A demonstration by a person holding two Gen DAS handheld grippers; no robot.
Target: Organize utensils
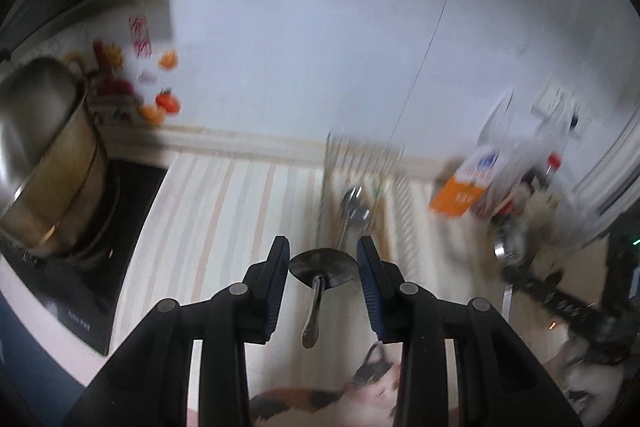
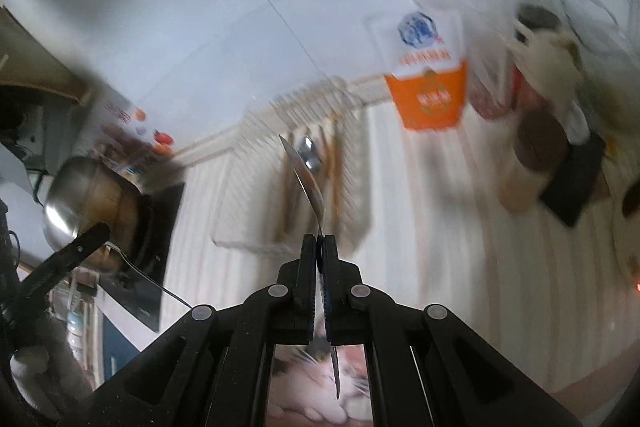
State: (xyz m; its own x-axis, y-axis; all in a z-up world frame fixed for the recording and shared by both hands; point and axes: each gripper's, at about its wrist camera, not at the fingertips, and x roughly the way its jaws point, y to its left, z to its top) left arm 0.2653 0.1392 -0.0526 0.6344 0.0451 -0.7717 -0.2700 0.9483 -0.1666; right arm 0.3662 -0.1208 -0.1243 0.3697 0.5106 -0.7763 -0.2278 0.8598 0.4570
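Spoon (image 1: 322,269) sits clamped between left tool (image 1: 323,259) pads, bowl forward.

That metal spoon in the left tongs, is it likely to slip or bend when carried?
The spoon looks like polished steel, so probably stiff and unlikely to bend. The left tongs pinch only its rounded bowl edges, so it may pivot or slip; its handle hangs free.
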